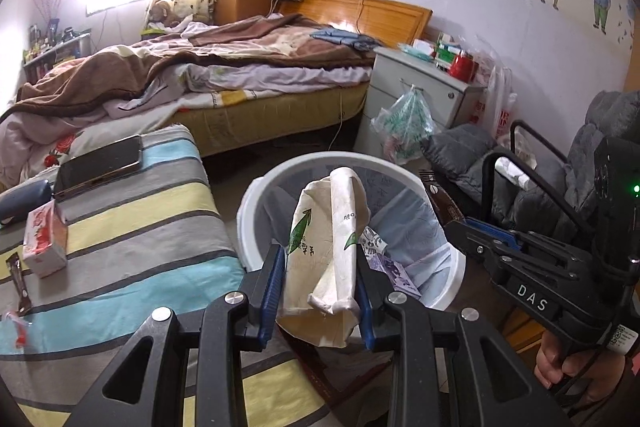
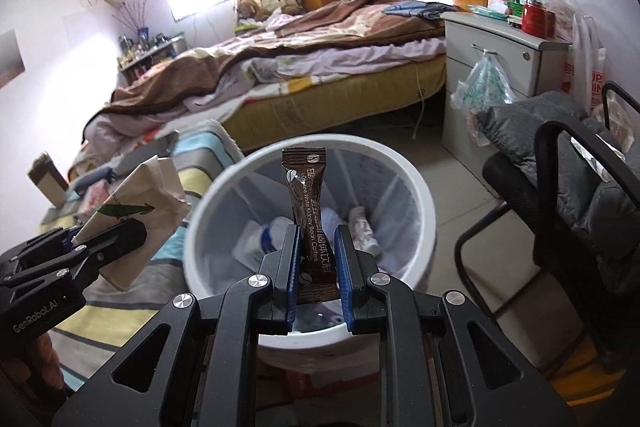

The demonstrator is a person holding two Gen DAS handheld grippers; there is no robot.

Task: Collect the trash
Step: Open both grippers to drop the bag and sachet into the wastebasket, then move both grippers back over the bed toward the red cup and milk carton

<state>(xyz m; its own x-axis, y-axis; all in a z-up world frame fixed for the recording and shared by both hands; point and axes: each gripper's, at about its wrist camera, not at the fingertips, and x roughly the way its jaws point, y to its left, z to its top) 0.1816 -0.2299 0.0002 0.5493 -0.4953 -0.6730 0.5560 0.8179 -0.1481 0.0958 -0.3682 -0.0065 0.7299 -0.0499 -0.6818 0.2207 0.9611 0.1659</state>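
Note:
My left gripper (image 1: 320,259) is shut on a crumpled white paper bag (image 1: 328,251) with green print, held at the near rim of the white trash bin (image 1: 248,211). My right gripper (image 2: 316,247) is shut on a brown coffee sachet (image 2: 308,211), upright over the same bin (image 2: 424,211), which holds several pieces of trash in a clear liner. The right gripper (image 1: 452,223) with its sachet (image 1: 440,199) shows at the bin's right rim in the left wrist view. The left gripper (image 2: 100,231) with the paper bag (image 2: 136,211) shows left of the bin in the right wrist view.
A striped cushioned surface (image 1: 132,227) left of the bin carries a phone (image 1: 100,167), a pink carton (image 1: 44,243) and a sachet (image 1: 20,283). A black chair with grey padding (image 2: 580,195) stands right of the bin. A bed (image 2: 320,59) and a grey drawer cabinet (image 2: 492,67) are behind.

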